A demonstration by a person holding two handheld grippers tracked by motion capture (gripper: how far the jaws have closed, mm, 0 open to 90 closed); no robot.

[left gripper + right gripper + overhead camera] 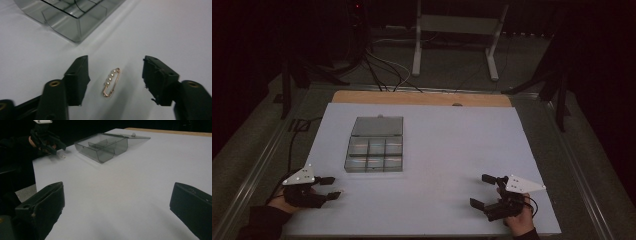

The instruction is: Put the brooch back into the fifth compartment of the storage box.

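While both grippers are held open, a pearl pin (111, 82) is framed between the left gripper (115, 75) jaws. The compartment box (375, 146) is located at 1 o'clock from it; the right gripper (483, 191) is empty.

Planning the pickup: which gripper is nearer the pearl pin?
Left. The left gripper is open with the pearl pin lying between its jaws; the right gripper is across the table, well away from it.

A: Clear compartment box (75, 17)?
B: Cut off by the top edge in the left gripper view.
A: Pearl pin (62, 156)?
B: A faint speck in the right gripper view.
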